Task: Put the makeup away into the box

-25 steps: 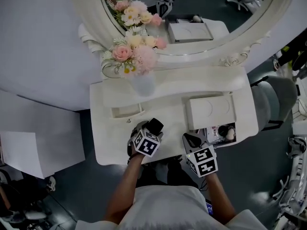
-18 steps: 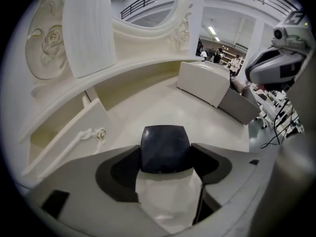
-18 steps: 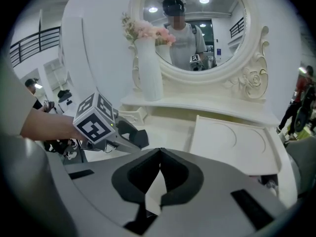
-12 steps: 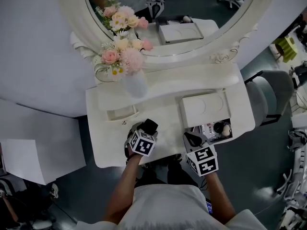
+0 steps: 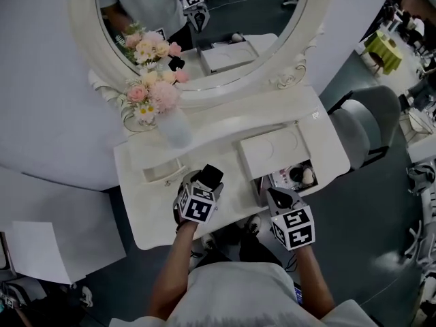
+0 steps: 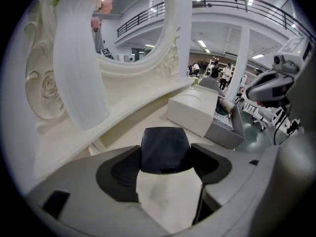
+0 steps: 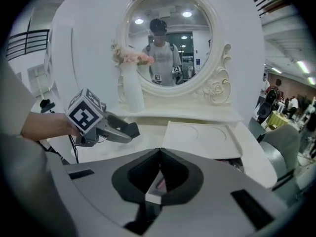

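Two handheld grippers sit at the near edge of a white dressing desk (image 5: 153, 213), seen from above. The left gripper (image 5: 203, 186) is clamped on a black-capped makeup container (image 6: 165, 149) with a pale body, its cap pointing away from the person. The right gripper (image 5: 278, 197) has its jaws closed tip to tip. A thin pale and pinkish sliver shows in the hollow behind the tips, and I cannot tell what it is.

Just beyond the right gripper is the makeup box (image 5: 271, 152). Its white lid lies farther back, and its open compartment (image 5: 294, 178), already holding small items, faces the person. From the held container, the box lies to the right and slightly ahead. The right gripper is the nearer one, just beside the opening, while the left one is clearly apart from it.

Farther back stand a white vase (image 5: 176, 129) of pink flowers and an oval mirror (image 5: 238, 19).

Compared with a second ago, the view has swung: desk and mirror sit farther left and tilted. The box opening now lies closer to the right gripper's tip.
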Tool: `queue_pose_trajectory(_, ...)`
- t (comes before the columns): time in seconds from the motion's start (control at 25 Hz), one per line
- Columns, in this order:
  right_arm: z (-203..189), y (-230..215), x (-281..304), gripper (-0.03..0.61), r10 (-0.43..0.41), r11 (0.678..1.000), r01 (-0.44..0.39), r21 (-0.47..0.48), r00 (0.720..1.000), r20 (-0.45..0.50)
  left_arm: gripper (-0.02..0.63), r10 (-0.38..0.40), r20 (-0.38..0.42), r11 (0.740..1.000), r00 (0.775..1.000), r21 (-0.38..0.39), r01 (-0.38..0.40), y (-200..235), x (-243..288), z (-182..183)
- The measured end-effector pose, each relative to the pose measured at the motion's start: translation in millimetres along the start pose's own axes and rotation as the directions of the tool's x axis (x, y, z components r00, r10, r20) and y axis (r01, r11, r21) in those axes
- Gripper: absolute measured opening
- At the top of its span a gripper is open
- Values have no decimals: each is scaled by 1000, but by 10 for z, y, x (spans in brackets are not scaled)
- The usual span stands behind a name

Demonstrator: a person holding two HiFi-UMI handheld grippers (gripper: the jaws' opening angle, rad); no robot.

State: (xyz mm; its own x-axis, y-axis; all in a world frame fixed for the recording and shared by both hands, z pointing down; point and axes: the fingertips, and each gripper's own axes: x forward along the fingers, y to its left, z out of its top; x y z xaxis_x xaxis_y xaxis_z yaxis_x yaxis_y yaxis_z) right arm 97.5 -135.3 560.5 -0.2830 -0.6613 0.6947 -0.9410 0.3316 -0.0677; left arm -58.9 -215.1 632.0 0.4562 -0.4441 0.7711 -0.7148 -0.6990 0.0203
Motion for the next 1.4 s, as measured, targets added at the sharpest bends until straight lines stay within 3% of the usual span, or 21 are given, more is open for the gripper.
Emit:
queue_pose_trajectory(0.24, -49, -264, -292, -3, -81, 995, 79, 55, 996, 42, 345, -125, 67, 991, 990, 48, 122, -489, -42, 478)
queue_pose_trajectory(0.36, -75, -403, -437, -3, -120, 990, 114, 86, 991, 62, 345, -196, 74, 975, 978, 117, 187, -804, -19, 671)
queue_pose_trajectory(0.72, -282, -888, -795, -3, -214, 967, 199, 160, 974, 77, 345, -331, -4, 908, 944, 271, 320, -1715, 262, 1006)
queue_pose_trajectory(0.96, -455, -1178, -918, -3, -238, 956, 220, 196, 969, 73, 345, -372, -74, 871, 925, 317, 375, -2166, 515, 1038)
queue_pose_trajectory(1.16, -604, -1387, -940, -3, -236, 952, 219, 213, 970, 59, 345, -379, -146, 871, 914, 278, 405, -2370, 781, 886)
queue_pose_trajectory(1.4, -662, -1614, -944, -3, -212, 958, 195, 209, 975, 62, 345, -337, -189, 900, 922, 224, 374, -2424, 989, 799)
